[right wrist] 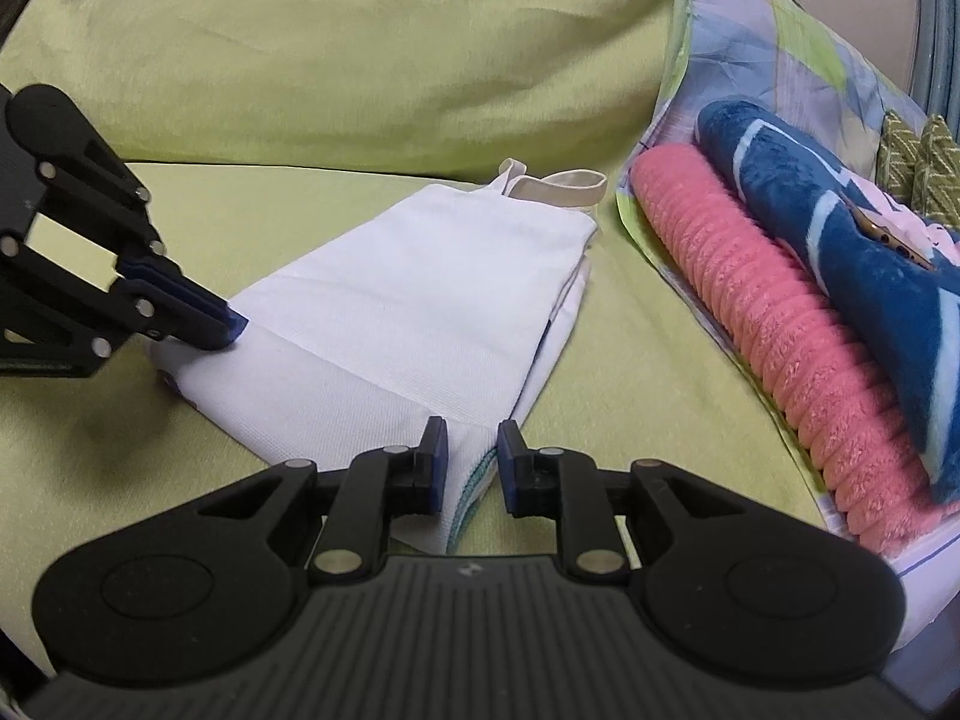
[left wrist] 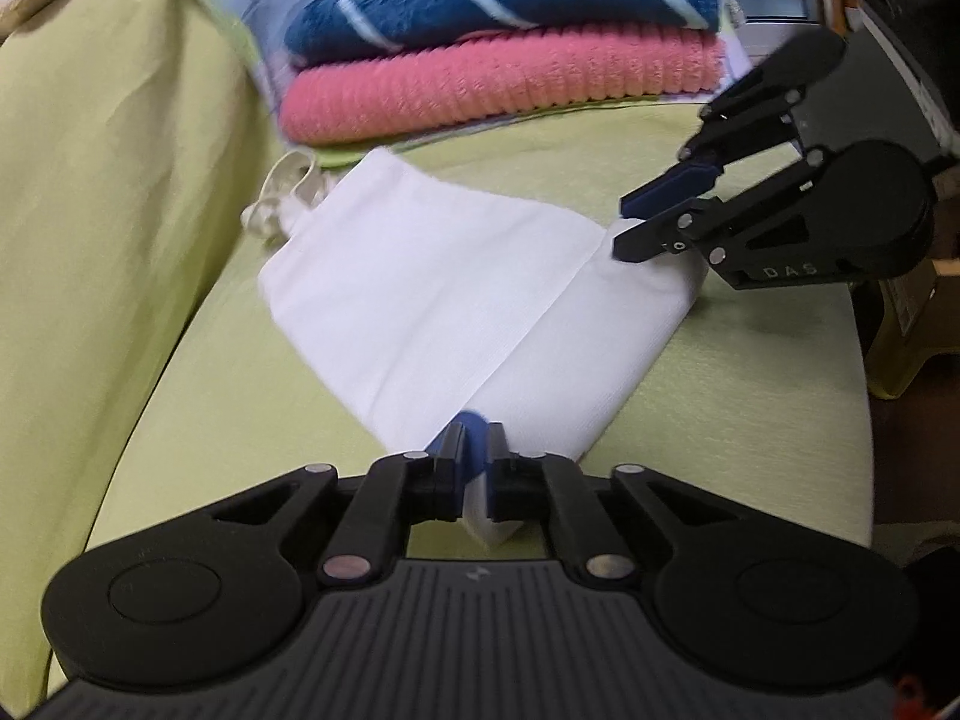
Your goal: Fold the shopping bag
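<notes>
A white fabric shopping bag [left wrist: 450,288] [right wrist: 408,312] lies folded lengthwise on the green sofa seat [left wrist: 240,396], its cream handles [left wrist: 282,198] [right wrist: 558,186] at the far end. My left gripper [left wrist: 471,429] [right wrist: 234,330] is shut on one near corner of the bag, and white cloth shows between its blue pads. My right gripper [right wrist: 472,441] [left wrist: 621,228] is open at the other near corner. The bag's edge lies in the gap between its fingers, and the pads do not press on it.
Folded pink [left wrist: 498,90] [right wrist: 798,348] and blue [left wrist: 498,6] [right wrist: 840,252] towels lie stacked on a patterned cloth beyond the handles, with a phone [right wrist: 888,237] on top. The green backrest [right wrist: 360,60] runs along one side. A yellow stool [left wrist: 912,348] stands past the seat's edge.
</notes>
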Demonstrator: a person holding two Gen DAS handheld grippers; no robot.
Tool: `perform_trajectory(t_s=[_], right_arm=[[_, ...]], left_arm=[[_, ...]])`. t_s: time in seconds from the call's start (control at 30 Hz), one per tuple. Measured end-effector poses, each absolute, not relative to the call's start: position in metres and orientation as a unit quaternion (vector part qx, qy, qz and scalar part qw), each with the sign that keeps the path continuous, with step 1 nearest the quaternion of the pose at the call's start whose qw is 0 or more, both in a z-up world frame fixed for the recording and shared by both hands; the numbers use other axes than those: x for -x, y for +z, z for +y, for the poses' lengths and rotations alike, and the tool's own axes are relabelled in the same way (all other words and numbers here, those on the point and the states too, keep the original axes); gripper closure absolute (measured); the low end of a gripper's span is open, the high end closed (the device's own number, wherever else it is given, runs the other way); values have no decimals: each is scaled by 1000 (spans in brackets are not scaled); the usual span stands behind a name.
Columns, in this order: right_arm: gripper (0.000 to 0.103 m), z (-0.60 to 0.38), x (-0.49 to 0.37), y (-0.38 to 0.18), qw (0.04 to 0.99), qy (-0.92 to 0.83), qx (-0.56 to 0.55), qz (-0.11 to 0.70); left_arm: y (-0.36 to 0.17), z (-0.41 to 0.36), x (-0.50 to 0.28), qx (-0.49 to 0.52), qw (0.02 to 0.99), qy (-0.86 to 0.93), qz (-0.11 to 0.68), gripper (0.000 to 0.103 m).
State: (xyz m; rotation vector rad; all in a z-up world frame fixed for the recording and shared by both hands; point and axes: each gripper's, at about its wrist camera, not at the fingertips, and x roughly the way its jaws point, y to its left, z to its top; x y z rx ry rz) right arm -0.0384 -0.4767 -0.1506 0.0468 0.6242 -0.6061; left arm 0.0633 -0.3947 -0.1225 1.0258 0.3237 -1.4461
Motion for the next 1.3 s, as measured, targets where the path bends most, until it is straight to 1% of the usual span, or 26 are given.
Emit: perform_trajectory(t_s=[0.03, 0.07, 0.23, 0.27, 0.3, 0.33, 0.37, 0.4, 0.43, 0.67, 0.83, 0.87, 0.93, 0.97, 1.0, 1.2, 1.23, 1.27, 1.3], right_arm=[[86, -477, 39, -150, 907, -294, -26, 302], [86, -478, 39, -150, 906, -295, -29, 301], [85, -479, 39, -150, 906, -296, -40, 300], [85, -479, 40, -150, 906, -296, -44, 299], [85, -480, 40, -150, 906, -295, -48, 298], [85, -481, 41, -150, 907, -295, -53, 297], [85, -482, 42, -150, 907, -294, -58, 296], [85, -483, 43, -150, 907, -293, -62, 295], [85, -484, 44, -150, 908, -291, -65, 294], [84, -488, 48, -151, 911, -284, -74, 289], [84, -490, 50, -151, 914, -278, -78, 285], [84, -490, 50, -151, 914, -277, -79, 285], [84, -492, 51, -151, 915, -275, -79, 284], [84, -492, 51, -152, 915, -275, -79, 284], [84, -492, 50, -151, 916, -272, -74, 285], [80, -489, 48, -143, 922, -249, -14, 296], [73, -486, 51, -140, 926, -238, 10, 293], [61, -483, 54, -142, 927, -227, 44, 294], [55, -478, 57, -145, 927, -215, 82, 297]], left_arm=[[-119, -394, -64, -446, 625, -624, 147, 87], [-116, -392, -63, -447, 629, -618, 151, 86], [-106, -380, -57, -452, 638, -607, 144, 86], [-106, -376, -54, -456, 635, -609, 135, 84], [-108, -371, -49, -466, 631, -609, 118, 77], [-110, -365, -43, -479, 625, -609, 94, 72], [-115, -358, -37, -496, 618, -607, 65, 63], [-122, -351, -30, -517, 608, -602, 31, 56], [-130, -344, -24, -537, 596, -596, -2, 54], [-176, -333, -16, -621, 553, -542, -120, 53], [-206, -337, -17, -658, 507, -515, -212, 54], [-211, -338, -18, -663, 495, -514, -227, 56], [-218, -341, -22, -668, 471, -519, -250, 64], [-220, -343, -25, -668, 462, -526, -252, 70], [-221, -345, -28, -667, 454, -534, -252, 73], [-197, -361, -42, -660, 432, -588, -181, 73], [-193, -365, -45, -656, 433, -595, -167, 73], [-190, -367, -46, -653, 433, -600, -158, 73], [-189, -367, -47, -651, 433, -604, -155, 73]])
